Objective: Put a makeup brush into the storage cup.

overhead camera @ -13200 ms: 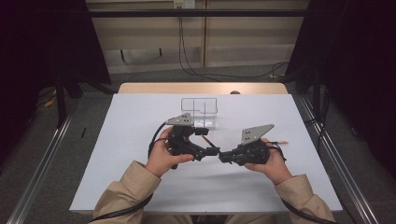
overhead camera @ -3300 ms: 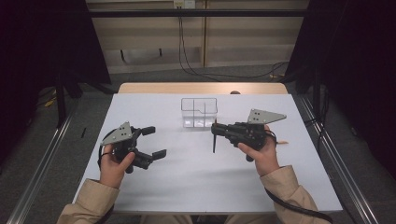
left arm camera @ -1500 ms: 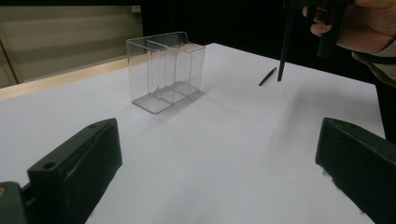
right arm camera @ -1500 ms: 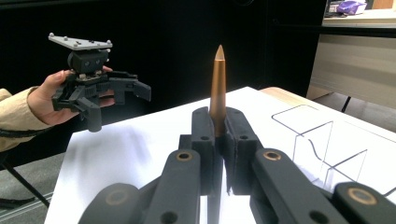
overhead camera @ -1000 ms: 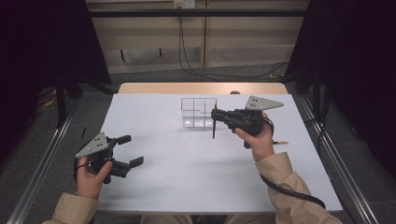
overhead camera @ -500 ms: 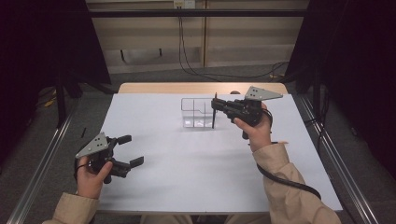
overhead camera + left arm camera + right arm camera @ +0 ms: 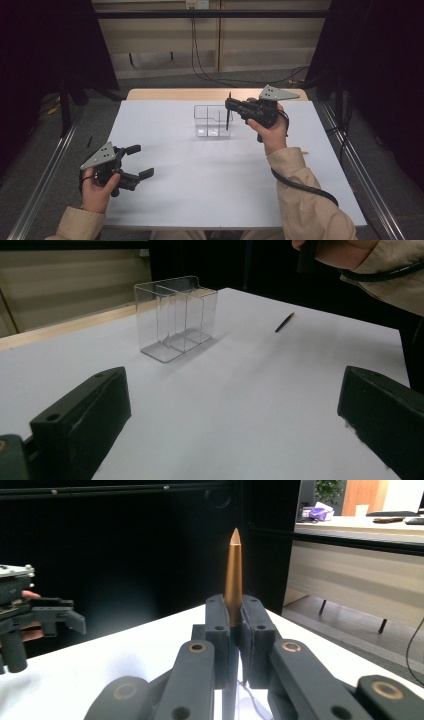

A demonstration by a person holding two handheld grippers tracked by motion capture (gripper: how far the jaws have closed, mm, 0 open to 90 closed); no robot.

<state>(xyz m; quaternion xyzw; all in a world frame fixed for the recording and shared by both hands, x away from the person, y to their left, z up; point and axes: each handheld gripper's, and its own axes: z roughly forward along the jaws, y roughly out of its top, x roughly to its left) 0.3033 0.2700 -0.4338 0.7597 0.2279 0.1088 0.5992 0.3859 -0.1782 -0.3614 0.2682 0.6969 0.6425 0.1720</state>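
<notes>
Pencil (image 7: 233, 575) clamped upright in right gripper (image 7: 230, 106), held above near-right corner of clear divided box (image 7: 212, 120) at far middle of white table (image 7: 210, 175). By size, downward: table broad, flat and bare across most of its top; box small, transparent, thin-walled, split into compartments, likely light and easy to tip or slide if knocked on its rim. Left gripper (image 7: 139, 162) low at near left of table, well apart from box, jaws spread wide and holding nothing. Right gripper pressed together on pencil's middle, sharpened copper-coloured tip pointing up, lower end hanging toward box. Pencil itself: thin, stiff, very light, smooth-sided and so apt to swivel or slip between flat pads; point probably brittle. Best taken near mid-length, square across the pads. Second pencil (image 7: 284, 322) flat on table beyond box, seen from left gripper view.
</notes>
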